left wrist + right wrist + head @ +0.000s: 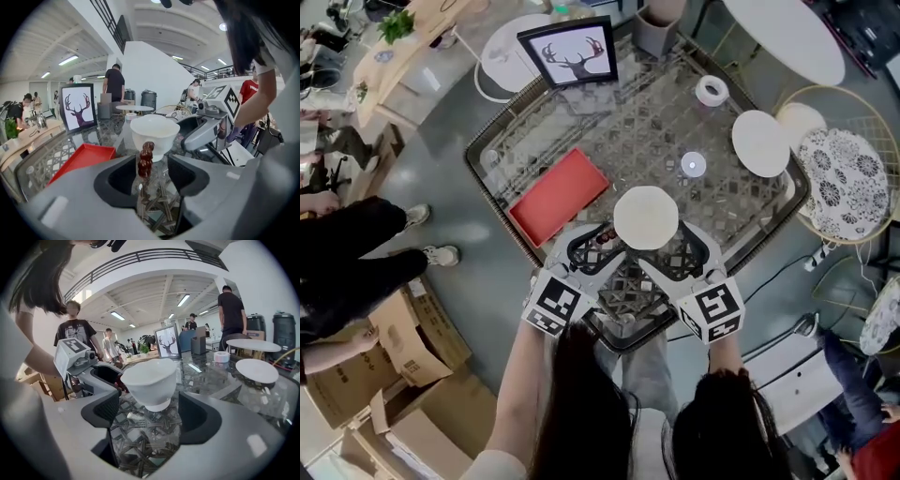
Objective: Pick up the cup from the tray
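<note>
A white footed cup [645, 217] stands on the glass table [675, 131], to the right of the red tray [558, 195], not on it. My right gripper [673, 246] sits at its near right side. In the right gripper view the cup [150, 383] is just ahead of the right gripper [147, 416], whose jaws stand wide apart and clear of it. My left gripper [602, 236] is at the cup's near left. A skewer of dark red candied fruit [145, 159] lies between the open jaws of the left gripper [152, 171], with a gap on its right.
A framed deer picture [570, 50] stands at the table's far edge. A white plate [761, 142], a tape roll [712, 90] and a small round object [694, 165] are at the far right. Cardboard boxes [412, 356] and a person's feet are on the floor at left.
</note>
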Action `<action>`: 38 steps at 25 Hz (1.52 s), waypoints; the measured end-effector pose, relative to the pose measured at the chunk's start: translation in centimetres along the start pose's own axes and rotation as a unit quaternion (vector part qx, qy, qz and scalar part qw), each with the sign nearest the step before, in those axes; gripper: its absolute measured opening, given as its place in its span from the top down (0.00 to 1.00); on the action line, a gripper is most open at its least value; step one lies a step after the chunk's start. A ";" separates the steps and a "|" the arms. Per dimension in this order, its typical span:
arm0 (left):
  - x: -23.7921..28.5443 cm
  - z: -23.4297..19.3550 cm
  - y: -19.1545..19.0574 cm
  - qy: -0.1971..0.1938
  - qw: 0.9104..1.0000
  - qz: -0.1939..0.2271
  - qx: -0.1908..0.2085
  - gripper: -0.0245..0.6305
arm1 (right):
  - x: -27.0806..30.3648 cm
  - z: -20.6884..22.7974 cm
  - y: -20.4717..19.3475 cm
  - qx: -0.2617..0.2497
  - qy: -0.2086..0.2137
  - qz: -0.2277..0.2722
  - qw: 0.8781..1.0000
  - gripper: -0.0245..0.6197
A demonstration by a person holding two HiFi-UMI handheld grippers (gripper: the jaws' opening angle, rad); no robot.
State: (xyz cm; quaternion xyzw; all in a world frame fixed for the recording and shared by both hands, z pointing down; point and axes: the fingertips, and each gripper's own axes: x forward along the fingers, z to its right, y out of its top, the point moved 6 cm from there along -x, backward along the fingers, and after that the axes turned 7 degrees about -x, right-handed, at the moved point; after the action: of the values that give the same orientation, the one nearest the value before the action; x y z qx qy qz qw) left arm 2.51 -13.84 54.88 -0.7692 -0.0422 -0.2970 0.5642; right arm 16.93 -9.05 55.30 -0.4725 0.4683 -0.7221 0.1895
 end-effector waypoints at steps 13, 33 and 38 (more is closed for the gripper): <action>-4.7 3.5 -1.8 0.038 0.987 0.097 -0.120 0.63 | -3.7 -3.9 2.7 0.036 -0.032 0.028 0.998 0.38; -14.8 10.3 7.0 0.060 0.986 0.141 -0.059 0.96 | -12.4 -13.4 10.0 0.017 -0.127 0.095 0.987 0.93; -16.0 11.6 8.0 0.043 0.986 0.154 -0.052 0.96 | -13.0 -15.4 10.8 0.021 -0.139 0.097 0.985 0.93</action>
State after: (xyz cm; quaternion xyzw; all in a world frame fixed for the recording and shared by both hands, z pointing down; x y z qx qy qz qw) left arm -2.65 -2.04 37.90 -0.7812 0.1166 -0.2406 0.5641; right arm 8.12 2.66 37.71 -0.5161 0.4658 -0.6376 0.3320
